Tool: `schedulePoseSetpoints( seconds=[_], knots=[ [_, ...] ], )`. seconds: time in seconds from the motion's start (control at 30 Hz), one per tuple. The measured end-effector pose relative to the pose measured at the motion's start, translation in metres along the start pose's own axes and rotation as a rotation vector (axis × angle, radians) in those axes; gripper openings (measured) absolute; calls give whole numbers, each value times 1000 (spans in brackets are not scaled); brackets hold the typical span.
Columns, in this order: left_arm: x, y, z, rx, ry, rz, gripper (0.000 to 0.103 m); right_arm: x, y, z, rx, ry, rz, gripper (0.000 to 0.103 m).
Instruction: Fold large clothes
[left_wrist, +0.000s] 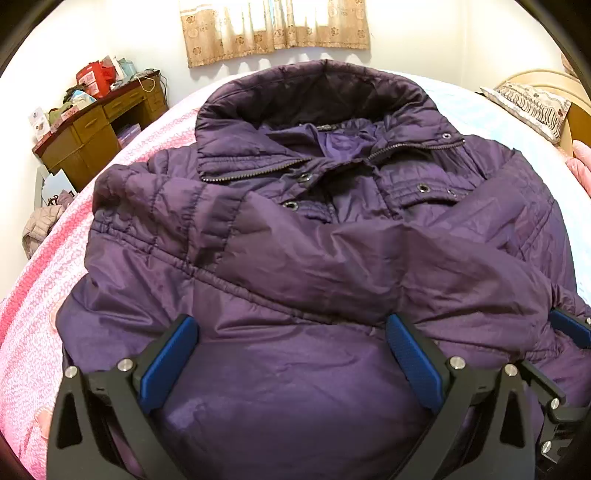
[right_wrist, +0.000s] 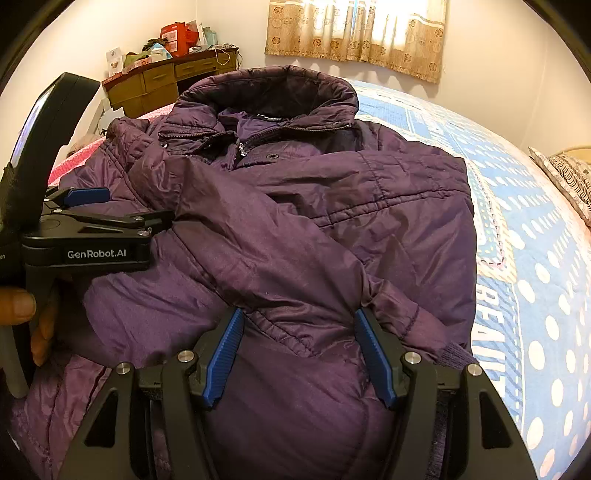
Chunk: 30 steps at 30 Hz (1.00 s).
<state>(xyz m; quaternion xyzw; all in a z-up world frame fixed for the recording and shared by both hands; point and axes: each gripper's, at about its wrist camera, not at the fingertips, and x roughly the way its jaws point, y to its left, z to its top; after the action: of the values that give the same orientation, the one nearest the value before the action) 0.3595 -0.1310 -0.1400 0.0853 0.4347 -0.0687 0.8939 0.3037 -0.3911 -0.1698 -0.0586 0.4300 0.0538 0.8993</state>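
A large purple padded jacket (left_wrist: 295, 229) lies front up on the bed, hood at the far end, both sleeves folded across its chest; it also shows in the right wrist view (right_wrist: 314, 221). My left gripper (left_wrist: 291, 325) is open, its blue pads spread wide over the jacket's lower body, holding nothing. My right gripper (right_wrist: 299, 317) is open too, its pads either side of the folded sleeve near the cuff, not closed on it. The left gripper also shows from the side in the right wrist view (right_wrist: 107, 206), and the right gripper's tip shows at the left wrist view's right edge (left_wrist: 569, 325).
The bed has a pink cover (left_wrist: 44, 295) on the left and a blue dotted cover (right_wrist: 535, 258) on the right. A cluttered wooden desk (left_wrist: 92, 125) stands at the back left, a pillow (left_wrist: 532, 107) at the right, a curtained window (right_wrist: 354, 33) behind.
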Motion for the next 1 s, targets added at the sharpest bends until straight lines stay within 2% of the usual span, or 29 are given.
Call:
schedulePoseSetpoints(
  seconds=[0.6,0.7,0.77,0.83,0.9,0.93,1.0],
  knots=[
    [1,-1,1,-5,-1,7,103,-1,-1,0,5,-3,6,63],
    [-1,1,-1,-15,-12,-4,103,-5,-6,2,27,0,42,64],
    [-8,5,-3,-2,-11,-41,103,-17,-14,8,38,0,99,63],
    [-28,18,-6,-5,-28,-92,103,-42,-31,18,109,-94,145,63],
    [-51,33,-10,-27,-125,-89,103,-51,-42,32,128,-151,65,64],
    [-58,41,-12,-44,-166,-68,103,-48,-46,43,124,-167,15,69],
    [-55,51,-10,-75,-169,-24,103,-25,-53,60,116,-132,-25,72]
  ],
)
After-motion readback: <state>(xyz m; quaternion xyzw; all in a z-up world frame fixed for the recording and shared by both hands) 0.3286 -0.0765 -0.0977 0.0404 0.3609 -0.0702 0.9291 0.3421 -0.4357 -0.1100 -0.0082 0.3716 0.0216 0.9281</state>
